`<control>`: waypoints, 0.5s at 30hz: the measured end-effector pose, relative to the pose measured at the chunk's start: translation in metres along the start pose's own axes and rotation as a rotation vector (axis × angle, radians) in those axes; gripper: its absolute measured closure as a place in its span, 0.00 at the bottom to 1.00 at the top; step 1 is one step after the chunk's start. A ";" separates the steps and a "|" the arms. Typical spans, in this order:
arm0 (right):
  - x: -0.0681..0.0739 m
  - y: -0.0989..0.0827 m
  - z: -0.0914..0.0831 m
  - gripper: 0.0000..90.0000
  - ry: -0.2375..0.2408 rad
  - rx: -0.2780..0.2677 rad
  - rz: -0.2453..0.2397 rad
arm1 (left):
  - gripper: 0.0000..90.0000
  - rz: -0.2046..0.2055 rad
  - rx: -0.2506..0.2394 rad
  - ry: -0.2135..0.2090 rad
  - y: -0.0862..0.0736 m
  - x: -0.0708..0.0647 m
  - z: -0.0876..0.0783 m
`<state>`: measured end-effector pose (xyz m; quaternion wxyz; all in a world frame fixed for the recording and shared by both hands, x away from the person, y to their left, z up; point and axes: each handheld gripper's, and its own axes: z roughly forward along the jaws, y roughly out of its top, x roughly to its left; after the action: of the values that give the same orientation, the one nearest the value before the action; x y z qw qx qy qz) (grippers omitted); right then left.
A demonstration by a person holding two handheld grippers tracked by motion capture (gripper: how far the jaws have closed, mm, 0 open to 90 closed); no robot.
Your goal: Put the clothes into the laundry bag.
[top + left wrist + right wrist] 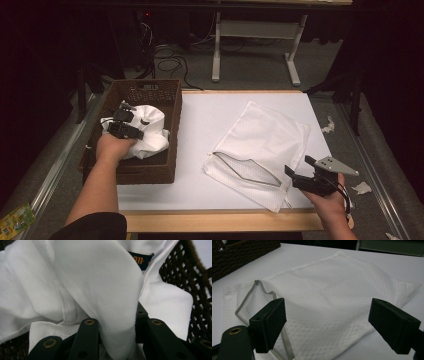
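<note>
Shirt (pixel 100 285) bunched in basket (pixel 165 150), collar up, pinched by left claw (pixel 122 125)

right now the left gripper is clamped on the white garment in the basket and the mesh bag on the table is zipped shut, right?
Not quite: the mesh bag lies unzipped, its mouth gaping, as the high view shows. The left gripper does clamp the white garment in the basket.

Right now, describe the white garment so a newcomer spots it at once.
Find the dark woven basket at the table's left edge. The white garment is bunched up inside it, pinched in the left gripper jaws. Unlike the flat white mesh bag with its zipper, it's smooth cloth with a dark neck label.
</note>
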<state>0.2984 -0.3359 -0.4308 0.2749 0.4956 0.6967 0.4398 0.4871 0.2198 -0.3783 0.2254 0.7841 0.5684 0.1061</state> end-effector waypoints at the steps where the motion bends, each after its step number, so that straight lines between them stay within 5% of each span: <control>1: 0.000 0.000 0.000 0.17 0.000 0.000 0.000 | 0.81 0.001 -0.021 0.012 -0.001 -0.001 -0.003; 7: 0.001 0.001 -0.002 0.17 -0.006 -0.015 -0.007 | 0.81 0.034 -0.109 0.032 -0.010 -0.008 -0.013; 12: 0.001 0.001 0.000 0.17 -0.004 -0.016 -0.015 | 0.81 0.051 -0.194 0.088 -0.017 -0.009 -0.017; 15: 0.001 0.001 -0.001 0.17 0.001 -0.030 -0.014 | 0.81 0.030 -0.293 0.100 -0.023 -0.009 -0.021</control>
<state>0.2977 -0.3349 -0.4293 0.2851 0.4860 0.6936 0.4487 0.4560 0.2221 -0.3700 0.3072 0.7450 0.5458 0.2298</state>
